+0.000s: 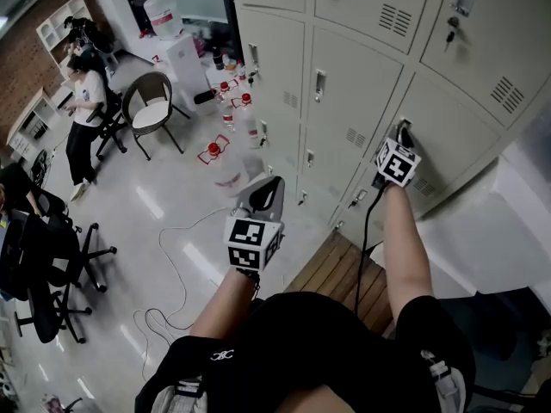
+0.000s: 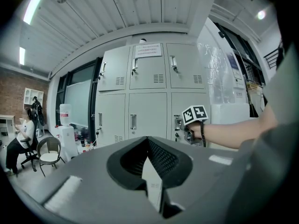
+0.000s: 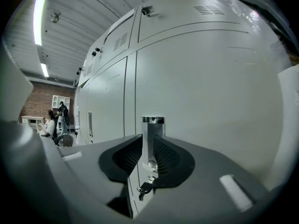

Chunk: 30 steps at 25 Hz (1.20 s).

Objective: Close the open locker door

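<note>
A bank of grey lockers [image 1: 344, 67] fills the upper right of the head view. My right gripper [image 1: 403, 132] reaches a lower door [image 1: 452, 132] at its chrome handle [image 3: 152, 125]. In the right gripper view the handle stands between the two black pads and they press on it; a key [image 3: 144, 188] hangs below it. That door looks about flush with its neighbours. My left gripper [image 1: 263, 189] hangs low in front of the lockers, away from them. Its jaws [image 2: 149, 167] stand a little apart with nothing between them. The right gripper's marker cube [image 2: 195, 114] shows in the left gripper view.
A water dispenser [image 1: 168, 24], a round-backed chair [image 1: 151, 101] and a seated person [image 1: 86, 101] are at the far left. Bottles [image 1: 215, 149] stand on the floor by the lockers. A cable [image 1: 172, 265] trails over the floor, with office chairs [image 1: 52, 256] at left and wooden planks [image 1: 331, 269] underfoot.
</note>
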Each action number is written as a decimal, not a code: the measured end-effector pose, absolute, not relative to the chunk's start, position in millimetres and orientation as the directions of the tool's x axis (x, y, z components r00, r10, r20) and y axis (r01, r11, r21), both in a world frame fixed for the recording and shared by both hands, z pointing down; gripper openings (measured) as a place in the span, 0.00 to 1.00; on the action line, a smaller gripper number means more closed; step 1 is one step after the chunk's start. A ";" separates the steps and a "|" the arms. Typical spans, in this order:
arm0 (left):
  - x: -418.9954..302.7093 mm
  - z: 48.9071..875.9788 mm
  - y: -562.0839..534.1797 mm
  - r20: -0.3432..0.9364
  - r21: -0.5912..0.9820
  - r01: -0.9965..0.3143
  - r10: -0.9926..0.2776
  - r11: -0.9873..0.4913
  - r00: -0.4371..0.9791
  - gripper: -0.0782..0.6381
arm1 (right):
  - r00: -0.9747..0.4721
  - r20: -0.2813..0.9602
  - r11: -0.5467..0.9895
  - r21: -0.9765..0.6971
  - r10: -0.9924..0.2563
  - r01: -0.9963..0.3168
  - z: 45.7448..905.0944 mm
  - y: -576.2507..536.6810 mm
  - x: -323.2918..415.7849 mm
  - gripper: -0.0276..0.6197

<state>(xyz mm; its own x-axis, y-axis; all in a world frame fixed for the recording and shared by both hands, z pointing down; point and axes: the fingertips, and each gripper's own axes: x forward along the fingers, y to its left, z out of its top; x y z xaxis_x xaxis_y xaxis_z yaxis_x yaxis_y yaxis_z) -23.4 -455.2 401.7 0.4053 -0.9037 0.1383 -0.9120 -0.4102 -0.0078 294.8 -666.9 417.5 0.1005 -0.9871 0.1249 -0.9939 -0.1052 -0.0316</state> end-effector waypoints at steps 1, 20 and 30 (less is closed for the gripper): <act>-22.3 401.9 -454.8 0.138 -0.006 -0.911 -0.902 -0.413 0.408 0.11 | 0.096 0.120 -0.100 -0.026 -0.988 -0.995 416.0 -661.6 294.2 0.17; 64.9 389.7 -447.0 0.069 0.009 -0.797 -0.795 -0.603 0.602 0.11 | -0.125 -0.075 0.122 0.042 -0.989 -0.992 370.4 -453.6 226.7 0.06; 79.6 382.3 -436.2 0.056 -0.005 -0.777 -0.776 -0.629 0.628 0.11 | -0.129 -0.069 0.127 0.033 -0.989 -0.991 372.5 -435.0 226.9 0.06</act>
<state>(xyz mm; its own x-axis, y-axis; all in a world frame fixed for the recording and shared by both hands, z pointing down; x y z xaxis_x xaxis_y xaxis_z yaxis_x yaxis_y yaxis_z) 79.6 -436.2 382.3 0.6280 -0.7762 0.0561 -0.7773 -0.6292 -0.0050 226.9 -435.0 372.5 -0.1292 -0.9892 -0.0688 -0.9913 0.1272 0.0327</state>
